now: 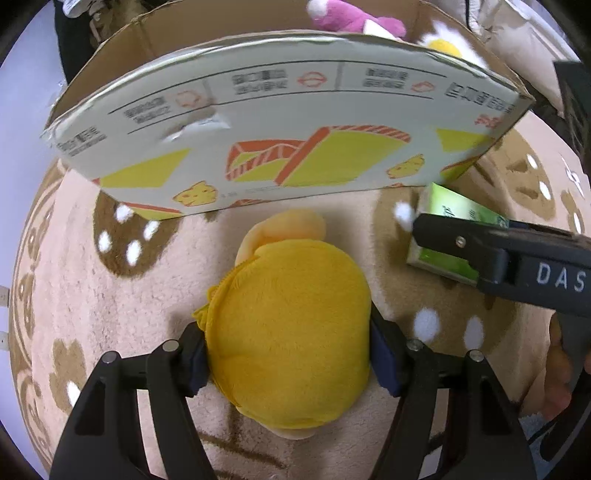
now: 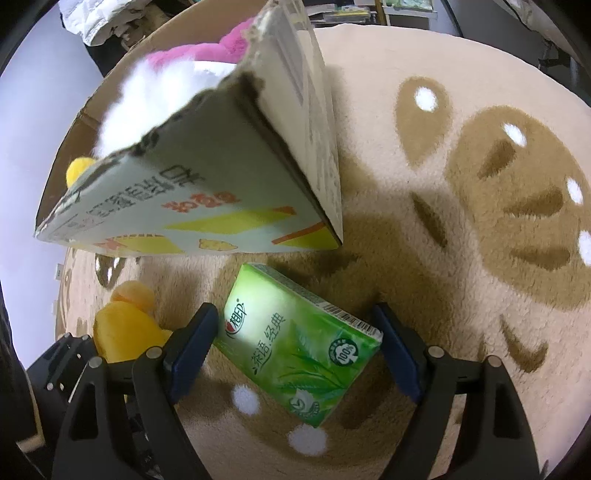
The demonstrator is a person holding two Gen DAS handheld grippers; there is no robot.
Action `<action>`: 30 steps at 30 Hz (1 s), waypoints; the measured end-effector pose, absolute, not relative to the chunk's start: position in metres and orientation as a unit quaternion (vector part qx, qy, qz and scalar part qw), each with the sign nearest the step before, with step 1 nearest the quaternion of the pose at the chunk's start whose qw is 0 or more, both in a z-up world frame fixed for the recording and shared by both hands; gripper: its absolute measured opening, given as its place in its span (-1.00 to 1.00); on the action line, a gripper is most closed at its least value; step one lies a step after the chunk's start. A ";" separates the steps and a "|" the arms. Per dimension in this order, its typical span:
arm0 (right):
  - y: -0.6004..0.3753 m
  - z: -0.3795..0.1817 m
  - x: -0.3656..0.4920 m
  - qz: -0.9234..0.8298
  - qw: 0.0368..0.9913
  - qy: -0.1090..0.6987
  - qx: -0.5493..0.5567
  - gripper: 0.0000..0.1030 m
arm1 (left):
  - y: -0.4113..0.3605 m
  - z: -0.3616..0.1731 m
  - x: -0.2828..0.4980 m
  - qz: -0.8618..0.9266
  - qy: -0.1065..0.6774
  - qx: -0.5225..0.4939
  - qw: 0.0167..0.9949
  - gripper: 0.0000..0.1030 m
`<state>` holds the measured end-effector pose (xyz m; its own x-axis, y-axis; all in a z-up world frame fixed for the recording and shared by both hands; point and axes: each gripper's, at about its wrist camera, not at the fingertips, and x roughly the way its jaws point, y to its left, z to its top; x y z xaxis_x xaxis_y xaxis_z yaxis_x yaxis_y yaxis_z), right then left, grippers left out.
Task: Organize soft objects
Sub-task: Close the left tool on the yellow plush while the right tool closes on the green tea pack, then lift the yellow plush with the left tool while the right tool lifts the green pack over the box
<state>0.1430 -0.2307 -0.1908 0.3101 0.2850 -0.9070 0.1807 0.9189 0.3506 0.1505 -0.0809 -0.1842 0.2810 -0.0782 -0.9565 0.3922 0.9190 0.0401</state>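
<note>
On the rug, just near of the box, the left gripper has its fingers pinching the yellow plush, pads pressed into both its flanks so the fabric bulges between them. The plush looks to be resting on the rug or only just off it; I cannot tell which. To its right the right gripper hangs over the green tissue pack, which lies flat on the rug close beside the box's near right corner; the fingers are spread wide either side of the pack and touching neither edge. Inside the box a pink plush and a white and yellow one already sit. So the sorting seems partway done, with two items on the rug. The step in hand, I'd say, is picking up: the left needs to lift its plush clear over the box's tall near wall and let go inside, while the right needs to sink a little and close across the pack's narrow width before following
</note>
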 end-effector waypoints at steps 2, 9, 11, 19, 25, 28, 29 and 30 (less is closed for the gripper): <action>-0.230 -0.191 0.141 0.031 0.787 0.582 0.200 0.69 | -0.076 -0.182 0.150 -0.142 0.582 0.131 0.790 0.34; -0.231 -0.186 0.133 0.035 0.803 0.564 0.191 0.59 | -0.062 -0.170 0.149 -0.117 0.577 0.122 0.799 0.34; -0.231 -0.184 0.132 0.036 0.805 0.562 0.188 0.59 | -0.064 -0.162 0.146 -0.110 0.572 0.117 0.804 0.34; -0.236 -0.170 0.120 0.042 0.820 0.540 0.186 0.56 | -0.053 -0.144 0.141 -0.092 0.552 0.103 0.822 0.34; -0.240 -0.152 0.109 0.046 0.837 0.513 0.185 0.56 | -0.050 -0.125 0.131 -0.083 0.524 0.102 0.841 0.33; -0.242 -0.142 0.104 0.049 0.845 0.498 0.186 0.56 | -0.047 -0.114 0.128 -0.079 0.510 0.096 0.851 0.33; -0.243 -0.140 0.102 0.050 0.847 0.495 0.186 0.56 | -0.045 -0.109 0.126 -0.077 0.502 0.092 0.856 0.33; -0.245 -0.138 0.100 0.051 0.848 0.492 0.188 0.56 | -0.044 -0.104 0.125 -0.075 0.495 0.090 0.861 0.33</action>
